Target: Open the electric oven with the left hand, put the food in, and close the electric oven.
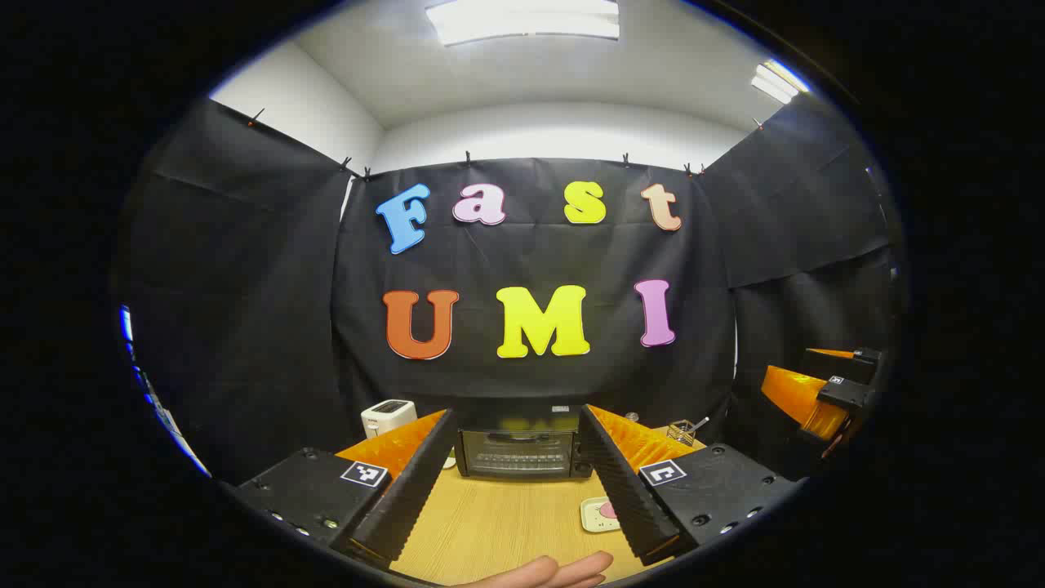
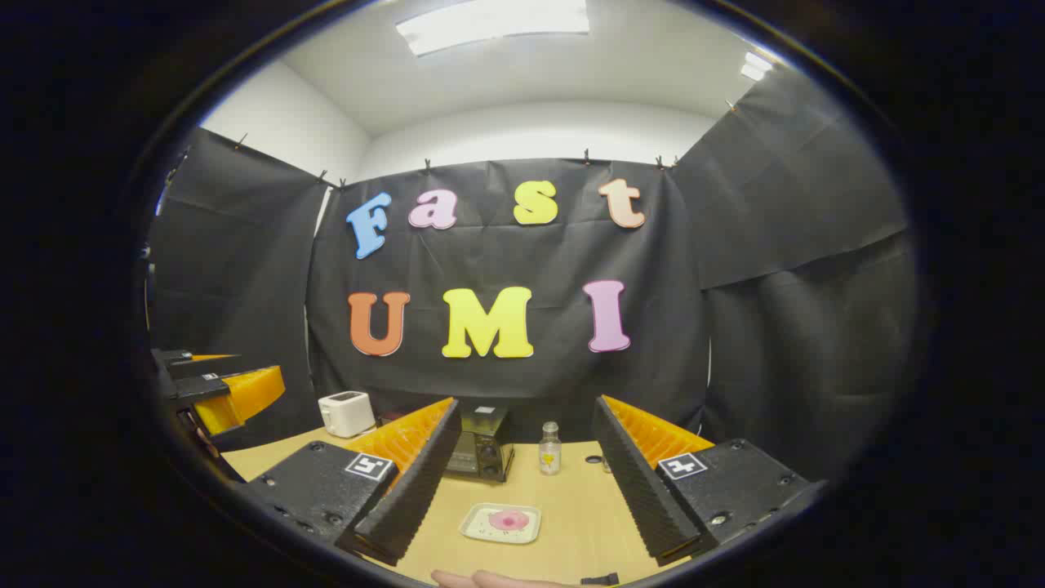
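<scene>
- The left hand-held gripper (image 1: 514,490) is spread wide with nothing between its fingers, raised above the near part of the desk (image 1: 490,531).
- The right hand-held gripper (image 2: 522,490) is just as wide open and empty; bare wood lies between its fingers.
- In the left gripper view the electric oven (image 1: 522,449) sits straight ahead at the back of the desk, against the cloth wall, its closed glass door facing the camera and its long axis running side to side.
- The plate (image 2: 502,523) with the pink food (image 2: 508,519) lies flat in front of the oven, well apart from it; in the left gripper view a finger cuts off half of it.
- A white toaster (image 2: 346,412) stands left of the oven and a small clear bottle (image 2: 550,447) right of it.
- A hand (image 1: 555,572) is cut off at the bottom edge.
- The oven's knobs are too small to make out.
</scene>
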`<state>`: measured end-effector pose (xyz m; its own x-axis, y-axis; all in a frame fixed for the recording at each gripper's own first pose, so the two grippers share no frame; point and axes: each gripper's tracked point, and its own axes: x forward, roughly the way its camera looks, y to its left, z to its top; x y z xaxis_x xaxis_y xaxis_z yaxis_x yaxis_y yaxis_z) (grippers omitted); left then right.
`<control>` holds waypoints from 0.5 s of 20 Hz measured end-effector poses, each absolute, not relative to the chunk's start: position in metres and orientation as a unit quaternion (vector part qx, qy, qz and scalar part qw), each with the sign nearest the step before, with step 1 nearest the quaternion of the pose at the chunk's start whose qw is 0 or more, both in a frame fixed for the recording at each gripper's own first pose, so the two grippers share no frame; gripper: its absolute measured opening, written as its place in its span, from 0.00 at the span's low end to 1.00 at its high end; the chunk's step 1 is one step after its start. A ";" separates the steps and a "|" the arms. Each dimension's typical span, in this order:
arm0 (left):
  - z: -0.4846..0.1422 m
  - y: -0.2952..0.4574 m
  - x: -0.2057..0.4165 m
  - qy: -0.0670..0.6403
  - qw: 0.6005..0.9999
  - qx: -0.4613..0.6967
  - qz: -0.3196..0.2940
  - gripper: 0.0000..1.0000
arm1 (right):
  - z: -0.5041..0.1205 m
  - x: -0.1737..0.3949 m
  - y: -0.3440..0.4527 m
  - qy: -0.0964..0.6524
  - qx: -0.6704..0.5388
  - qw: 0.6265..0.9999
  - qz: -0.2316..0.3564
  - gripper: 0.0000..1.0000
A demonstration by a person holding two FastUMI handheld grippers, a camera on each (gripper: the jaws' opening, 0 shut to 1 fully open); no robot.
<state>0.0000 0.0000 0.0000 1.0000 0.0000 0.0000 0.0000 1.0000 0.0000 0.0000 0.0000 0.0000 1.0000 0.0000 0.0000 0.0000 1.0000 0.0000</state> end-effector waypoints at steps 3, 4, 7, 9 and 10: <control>-0.005 0.003 0.003 0.006 1.000 -0.002 0.000 0.96 | -0.002 0.003 -0.004 -0.001 0.006 1.000 -0.001 1.00; -0.006 0.004 0.005 0.006 1.000 -0.004 -0.002 0.96 | -0.005 0.006 -0.006 0.001 0.007 1.000 -0.001 1.00; -0.006 0.004 0.009 0.002 1.000 -0.005 -0.008 0.96 | -0.012 0.014 -0.012 0.008 0.011 1.000 -0.001 1.00; -0.007 0.002 0.017 -0.003 1.000 -0.012 -0.013 0.96 | -0.017 0.019 -0.013 0.010 0.019 1.000 0.006 1.00; -0.008 0.001 0.023 -0.003 1.000 -0.016 -0.018 0.96 | -0.019 0.022 -0.015 0.010 0.022 1.000 0.008 1.00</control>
